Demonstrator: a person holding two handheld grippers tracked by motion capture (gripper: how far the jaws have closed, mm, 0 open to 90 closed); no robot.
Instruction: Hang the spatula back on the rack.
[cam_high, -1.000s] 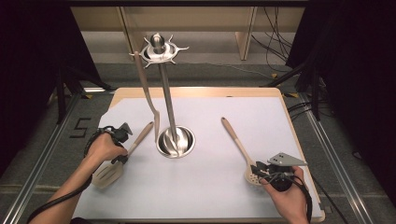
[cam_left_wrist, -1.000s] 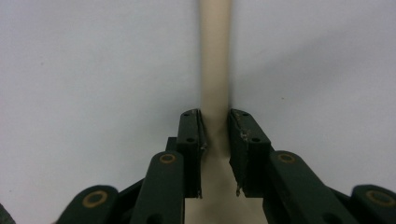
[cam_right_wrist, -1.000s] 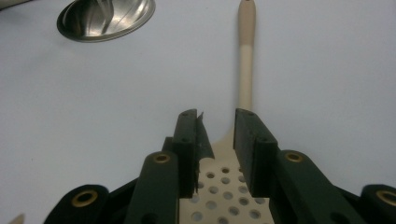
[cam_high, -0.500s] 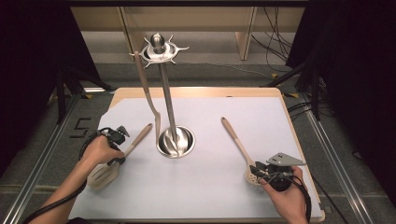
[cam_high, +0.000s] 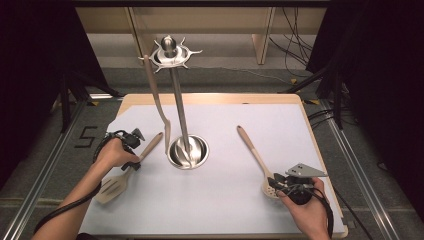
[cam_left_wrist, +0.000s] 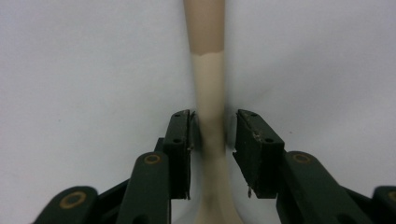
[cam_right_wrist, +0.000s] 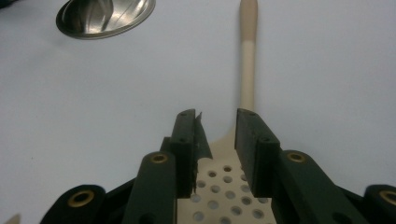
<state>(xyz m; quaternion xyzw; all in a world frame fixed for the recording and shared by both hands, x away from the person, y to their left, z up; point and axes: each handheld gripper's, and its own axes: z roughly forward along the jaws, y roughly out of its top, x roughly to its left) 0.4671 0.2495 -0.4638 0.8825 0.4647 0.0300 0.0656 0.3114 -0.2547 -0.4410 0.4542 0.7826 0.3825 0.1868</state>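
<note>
Left gripper view: L hand-held gripper (cam_left_wrist: 212, 140) just closing, straddles spatula (cam_left_wrist: 210, 93) | R hand-held gripper (cam_right_wrist: 218, 140) apart

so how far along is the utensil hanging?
Done: one utensil already hangs from the rack. In hand: the left gripper straddles the slotted turner's handle, jaws just opened then eased in, small gaps at the pads. The right gripper sits open over the perforated spoon. Left: both lie flat on the table, unhung.

White-covered table (cam_high: 230, 210), slotted spatula (cam_high: 116, 184), perforated spoon (cam_high: 256, 159), steel stand base (cam_high: 188, 151)
</note>
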